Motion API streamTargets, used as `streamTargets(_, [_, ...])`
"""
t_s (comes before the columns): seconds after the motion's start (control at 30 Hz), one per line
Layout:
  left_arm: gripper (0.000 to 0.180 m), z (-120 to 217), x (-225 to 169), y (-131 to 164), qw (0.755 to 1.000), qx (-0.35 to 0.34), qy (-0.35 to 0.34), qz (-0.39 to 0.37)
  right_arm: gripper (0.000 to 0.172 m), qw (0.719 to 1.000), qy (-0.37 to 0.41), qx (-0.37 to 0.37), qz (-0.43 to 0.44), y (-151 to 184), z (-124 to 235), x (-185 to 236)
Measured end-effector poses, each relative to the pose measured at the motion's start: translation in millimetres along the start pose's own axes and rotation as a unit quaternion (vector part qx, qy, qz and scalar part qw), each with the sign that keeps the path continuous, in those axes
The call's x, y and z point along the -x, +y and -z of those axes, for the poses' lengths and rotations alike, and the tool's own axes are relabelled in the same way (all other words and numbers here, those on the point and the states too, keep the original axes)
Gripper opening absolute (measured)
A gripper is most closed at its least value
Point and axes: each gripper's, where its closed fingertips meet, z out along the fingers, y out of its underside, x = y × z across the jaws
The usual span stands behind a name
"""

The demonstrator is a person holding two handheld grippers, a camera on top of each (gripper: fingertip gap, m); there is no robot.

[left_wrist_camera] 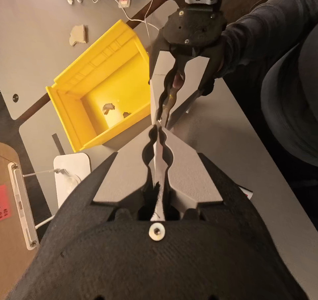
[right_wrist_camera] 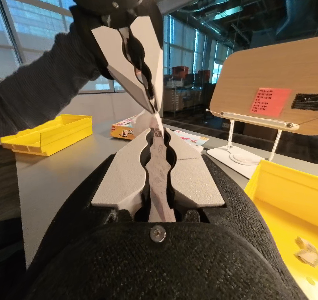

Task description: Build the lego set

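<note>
1. The left gripper (left_wrist_camera: 157, 128) and right gripper (right_wrist_camera: 157, 130) meet tip to tip above the counter (left_wrist_camera: 223, 154), each clamped on one end of a printed paper bag (right_wrist_camera: 158, 162).
2. The bag's long axis runs between them, beside the yellow bin (left_wrist_camera: 68, 106) holding cardboard scraps (left_wrist_camera: 108, 108).

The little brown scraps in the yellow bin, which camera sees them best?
The left wrist view: it looks straight down into the yellow bin and shows two brown scraps on its floor, sharp and whole. The right wrist view catches only a corner of that bin, with blurry scraps at the picture's edge.
</note>
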Motion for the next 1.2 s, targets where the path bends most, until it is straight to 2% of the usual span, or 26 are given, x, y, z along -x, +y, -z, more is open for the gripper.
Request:
streamTargets(0.33, [0.000,2.8,-2.7,1.5,1.000,-0.012,-0.015,-0.025,0.000,1.000,-0.018,-0.001,0.004,-2.7,-5.1,4.8])
streamTargets(0.5, [0.000,4.1,-4.0,-1.2,0.996,-0.031,-0.053,-0.068,0.000,0.999,0.000,-0.019,-0.031,-8.5,-4.1,-2.2])
streamTargets(0.8, [0.000,10.1,-14.2,4.8,0.982,-0.034,-0.124,-0.134,0.000,0.999,-0.004,-0.018,-0.027,-12.4,-9.0,5.9])
streamTargets(0.9, [0.000,14.7,-18.9,5.0,0.986,-0.065,-0.108,-0.107,0.000,1.000,-0.017,-0.014,-0.023,-13.3,-10.2,13.0])
streamTargets(1.03, [0.000,26.6,-20.7,0.1,0.990,-0.114,-0.066,-0.046,0.000,0.998,-0.035,-0.009,0.044,-20.8,-11.4,24.1])
streamTargets(1.13, [0.000,36.1,-15.6,-3.6,0.990,-0.119,-0.068,-0.039,0.007,0.995,-0.029,-0.035,0.085,-38.9,-11.7,29.8])
streamTargets(1.2, [0.000,39.0,-15.2,-5.4,0.990,-0.117,-0.066,-0.041,0.000,0.993,-0.013,-0.027,0.110,-42.9,-13.2,26.3])
